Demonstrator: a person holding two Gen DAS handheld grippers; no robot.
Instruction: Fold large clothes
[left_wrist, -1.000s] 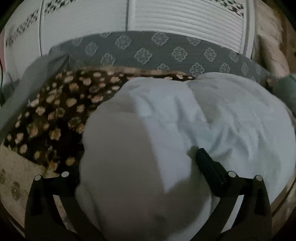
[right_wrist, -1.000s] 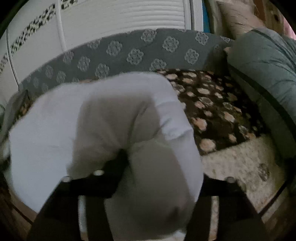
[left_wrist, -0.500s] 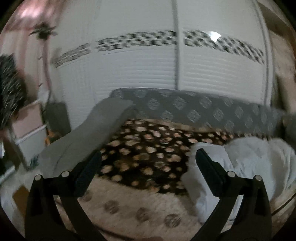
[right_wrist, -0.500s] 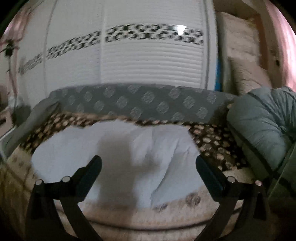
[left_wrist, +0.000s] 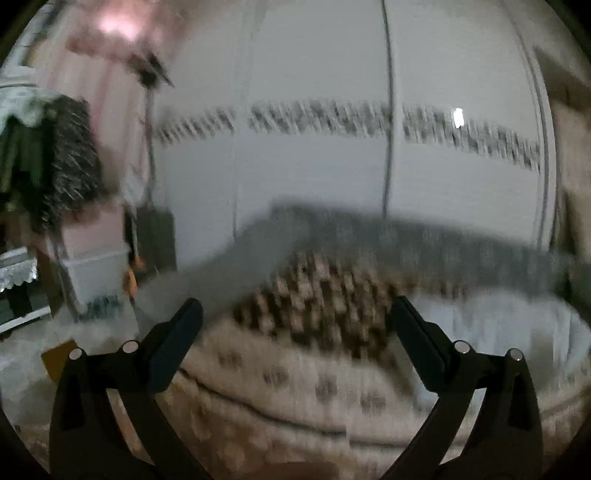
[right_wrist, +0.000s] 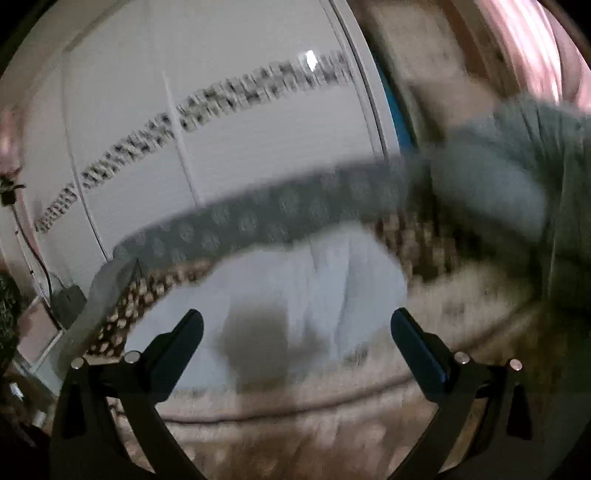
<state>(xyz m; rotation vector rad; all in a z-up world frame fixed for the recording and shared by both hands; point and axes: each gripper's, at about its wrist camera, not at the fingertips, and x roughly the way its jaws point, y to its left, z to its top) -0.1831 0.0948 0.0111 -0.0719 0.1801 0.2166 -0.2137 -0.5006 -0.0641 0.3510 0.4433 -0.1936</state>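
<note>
Both grippers, left and right, gape wide and empty, so your white garment (loose on the bed) may spring open, or you regrip blind in this blur.

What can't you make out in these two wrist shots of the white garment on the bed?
- White garment: right wrist view, motion blur and a dark shadow hide how neatly it is folded.
- White garment, left wrist view: cut off by the right edge, blurred.
- Spotted blanket: pattern smeared.
- Left tongs and right tongs: open and empty; hands out of frame.
</note>
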